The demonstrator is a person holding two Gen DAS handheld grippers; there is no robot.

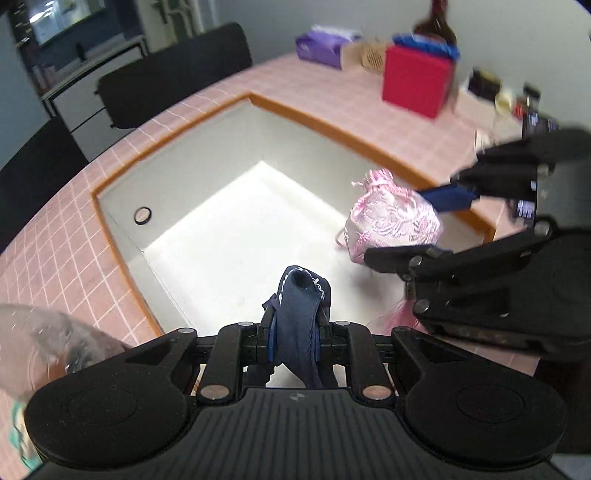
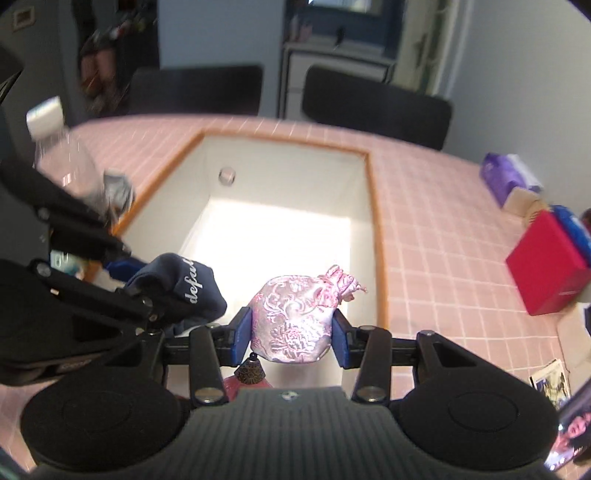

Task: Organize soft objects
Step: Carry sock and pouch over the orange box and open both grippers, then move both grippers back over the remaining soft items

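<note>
My left gripper [image 1: 295, 332] is shut on a folded navy cloth [image 1: 299, 314] with white lettering, held over the near edge of a white box [image 1: 207, 236] with an orange rim. In the right wrist view that navy cloth [image 2: 184, 288] shows at the left with the left gripper [image 2: 122, 273] around it. My right gripper [image 2: 291, 332] is shut on a pink and silver brocade pouch [image 2: 295, 317], its blue pads pressing both sides, above the box [image 2: 288, 177]. The pouch [image 1: 395, 218] and right gripper [image 1: 417, 225] appear at the right of the left wrist view.
The box sits on a pink checked tablecloth [image 2: 436, 221]. A red box [image 1: 417, 81], a purple tissue pack [image 1: 325, 44] and a dark bottle [image 1: 436, 26] stand at the far side. A clear plastic bottle [image 2: 66, 158] stands left of the box. Black chairs [image 2: 376, 103] line the table.
</note>
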